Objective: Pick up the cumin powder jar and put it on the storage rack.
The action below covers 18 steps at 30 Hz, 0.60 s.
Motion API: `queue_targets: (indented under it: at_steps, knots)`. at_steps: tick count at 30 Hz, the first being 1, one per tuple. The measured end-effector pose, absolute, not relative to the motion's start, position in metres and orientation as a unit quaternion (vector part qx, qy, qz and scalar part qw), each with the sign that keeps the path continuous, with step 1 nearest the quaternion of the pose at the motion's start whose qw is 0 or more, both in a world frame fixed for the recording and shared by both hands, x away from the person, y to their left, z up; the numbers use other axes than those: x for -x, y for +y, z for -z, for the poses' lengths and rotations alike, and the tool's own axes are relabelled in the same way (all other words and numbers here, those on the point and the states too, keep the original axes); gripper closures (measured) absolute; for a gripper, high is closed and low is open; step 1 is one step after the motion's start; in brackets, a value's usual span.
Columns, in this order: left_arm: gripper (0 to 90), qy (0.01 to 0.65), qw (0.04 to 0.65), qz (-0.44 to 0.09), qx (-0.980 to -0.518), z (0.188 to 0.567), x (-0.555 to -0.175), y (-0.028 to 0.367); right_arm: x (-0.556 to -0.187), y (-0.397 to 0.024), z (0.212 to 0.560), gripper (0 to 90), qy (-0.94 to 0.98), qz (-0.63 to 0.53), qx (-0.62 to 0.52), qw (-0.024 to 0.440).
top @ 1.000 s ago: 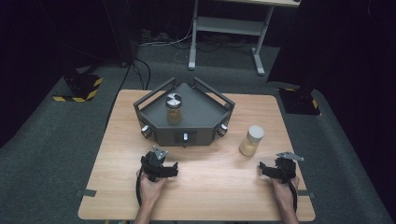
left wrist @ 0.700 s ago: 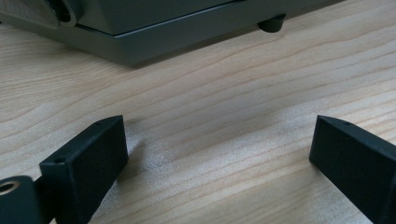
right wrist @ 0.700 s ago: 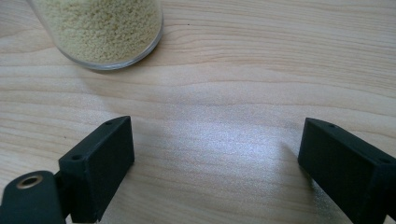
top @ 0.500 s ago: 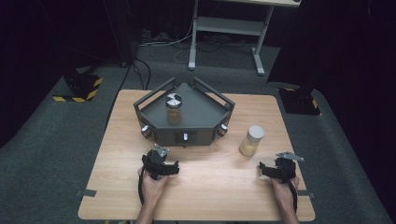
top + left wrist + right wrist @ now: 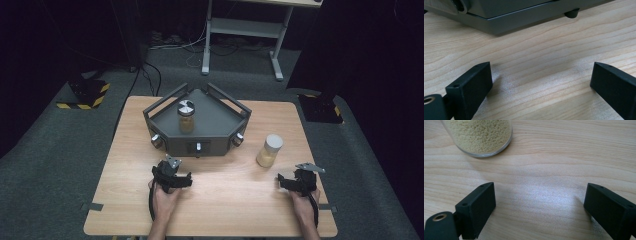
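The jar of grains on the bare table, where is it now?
In the high view the jar of grains stands right of the grey tray, just ahead of the right gripper.

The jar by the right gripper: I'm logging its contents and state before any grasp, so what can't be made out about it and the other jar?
- Jar on the table, right gripper view: top edge cuts off its lid and upper body.
- Same jar, high view: too small to read any label.
- Jar in the grey tray, high view: too small to identify its contents.
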<state>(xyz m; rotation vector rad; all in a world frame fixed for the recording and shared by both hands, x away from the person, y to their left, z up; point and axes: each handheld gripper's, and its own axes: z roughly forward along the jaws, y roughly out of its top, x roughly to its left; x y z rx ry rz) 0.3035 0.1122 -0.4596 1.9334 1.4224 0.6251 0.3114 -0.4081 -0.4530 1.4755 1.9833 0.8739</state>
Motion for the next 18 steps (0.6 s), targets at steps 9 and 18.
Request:
queue_targets:
  at_steps: [9,18]
  knots:
    - [4.0,0.543,0.325,-0.238,-0.737,0.4596,-0.3034,0.1122,-0.3115,-0.4078,0.4530,9.5,0.732,-0.321,-0.543,0.258]
    - [4.0,0.543,0.325,-0.238,-0.737,0.4596,-0.3035,0.1123,-0.3113,-0.4072,0.4530,9.5,0.731,-0.321,-0.544,0.258]
